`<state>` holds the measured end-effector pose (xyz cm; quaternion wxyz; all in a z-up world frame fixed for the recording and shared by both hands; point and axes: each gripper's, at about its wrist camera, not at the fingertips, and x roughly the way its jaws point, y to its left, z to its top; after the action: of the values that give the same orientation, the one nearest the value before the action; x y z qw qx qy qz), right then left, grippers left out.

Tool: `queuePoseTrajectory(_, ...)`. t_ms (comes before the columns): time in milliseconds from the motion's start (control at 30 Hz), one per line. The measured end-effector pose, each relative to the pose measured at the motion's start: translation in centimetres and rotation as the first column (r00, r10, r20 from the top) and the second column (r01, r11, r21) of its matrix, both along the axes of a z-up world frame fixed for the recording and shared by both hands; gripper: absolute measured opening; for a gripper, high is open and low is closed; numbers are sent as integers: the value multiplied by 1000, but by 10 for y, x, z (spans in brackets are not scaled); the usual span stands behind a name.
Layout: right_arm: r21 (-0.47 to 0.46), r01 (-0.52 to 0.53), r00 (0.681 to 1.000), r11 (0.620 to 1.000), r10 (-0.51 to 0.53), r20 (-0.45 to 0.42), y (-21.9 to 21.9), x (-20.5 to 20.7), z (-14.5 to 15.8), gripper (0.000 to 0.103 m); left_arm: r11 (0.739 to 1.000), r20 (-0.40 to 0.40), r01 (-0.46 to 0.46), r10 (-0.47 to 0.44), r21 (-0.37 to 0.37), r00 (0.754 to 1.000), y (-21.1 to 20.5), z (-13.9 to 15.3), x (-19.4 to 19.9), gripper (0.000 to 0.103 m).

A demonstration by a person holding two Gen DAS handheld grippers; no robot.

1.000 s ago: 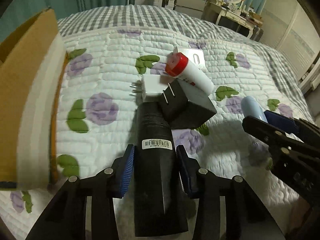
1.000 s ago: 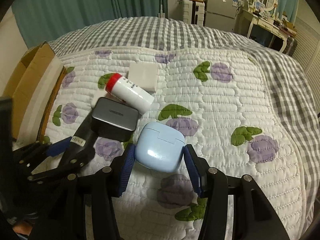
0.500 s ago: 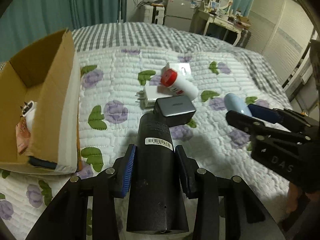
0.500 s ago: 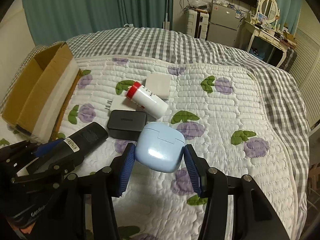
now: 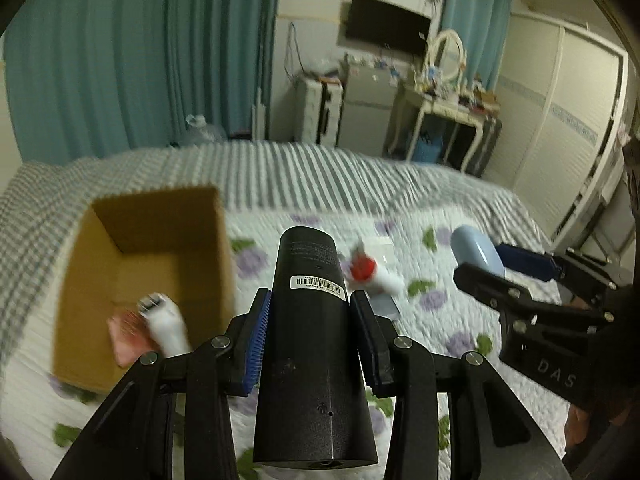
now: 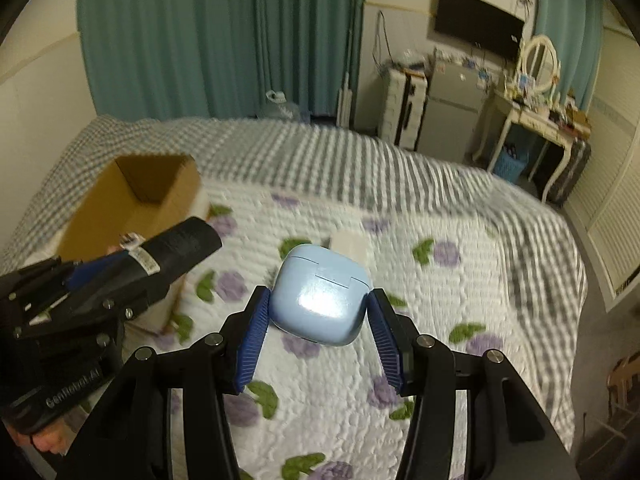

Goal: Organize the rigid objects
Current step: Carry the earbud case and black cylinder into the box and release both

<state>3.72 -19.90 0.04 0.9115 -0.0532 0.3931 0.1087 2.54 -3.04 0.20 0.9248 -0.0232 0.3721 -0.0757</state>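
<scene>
Bed quilt, white with purple flowers, lies under everything. Cardboard box sits open on its left side, with a white item and something pink inside, both blurred. Left gripper clamps a black cylinder with a barcode label, held in the air just right of the box. Right gripper pinches a light blue earbud case above the quilt. A red-capped white bottle lies on the quilt.
</scene>
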Motion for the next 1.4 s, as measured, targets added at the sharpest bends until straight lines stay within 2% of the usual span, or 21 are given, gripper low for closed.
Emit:
queuePoseTrajectory(233,4,-106,993,994,106,46,60,11,35,50,997,64,-80,79,20,995,53,30,11,40)
queuePoseTrajectory(467,22,-203,977,979,201,67,124,34,46,50,986,73,-163,159,47,985,110,27,24,40)
queuePoseTrajectory(733,30,-258,966,966,257,22,180,80,17,50,979,10,-197,197,59,980,145,-10,54,40)
queuePoseTrajectory(1100,52,-267,961,962,270,-64,209,135,-37,50,977,-72,-195,201,85,977,155,-60,89,40)
queuePoseTrajectory(1400,87,-308,949,947,313,-42,224,146,-45,50,974,-94,-205,214,102,972,156,-73,98,41)
